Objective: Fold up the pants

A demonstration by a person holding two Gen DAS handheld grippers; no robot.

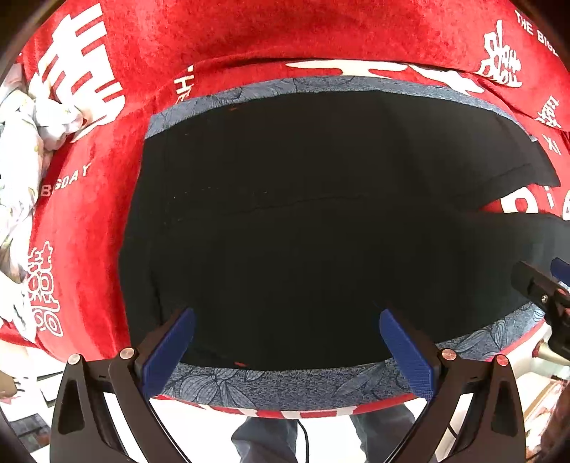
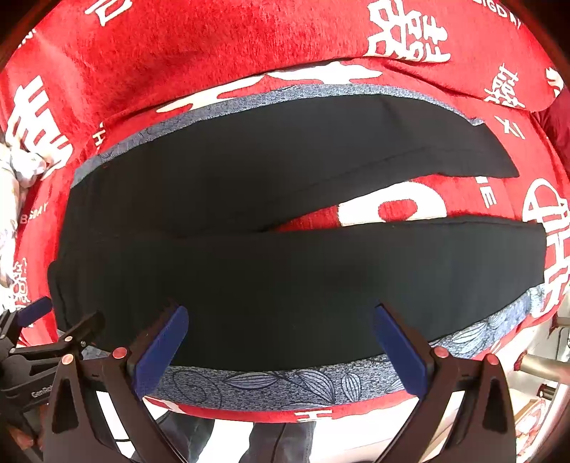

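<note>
Nearest each lens, two blue pads (image 1: 167, 350) on black fingers, spread wide with nothing between them: left gripper (image 1: 286, 350) released over the near edge of the mat, right gripper (image 2: 279, 347) likewise released over the same near edge. Black pants (image 2: 285, 270) spread flat on a blue-grey leaf-print mat (image 2: 278, 386), covering most of it and leaving a strip of mat bare along the near edge and a thinner strip along the far edge. Waist end toward the mat's left edge; two legs running toward the right edge and parting, with a wedge of red cloth showing between them. Far leg angled toward the far right corner, near leg lying along the near edge, its cuff reaching the mat's right end. Under the mat, a red cloth (image 1: 249, 32) printed with white characters and the words "BIGDAY", draped over the whole table. Bundle of pale floral fabric (image 1: 25, 142) on the red cloth by the table's left edge, well apart from the pants. In the left view, tip of the right gripper at the right rim, over the near leg; in the right view, tip of the left gripper at the lower left, beside the waist end. Below the table's near edge, legs in dark trousers (image 2: 278, 441) on a pale floor.
</note>
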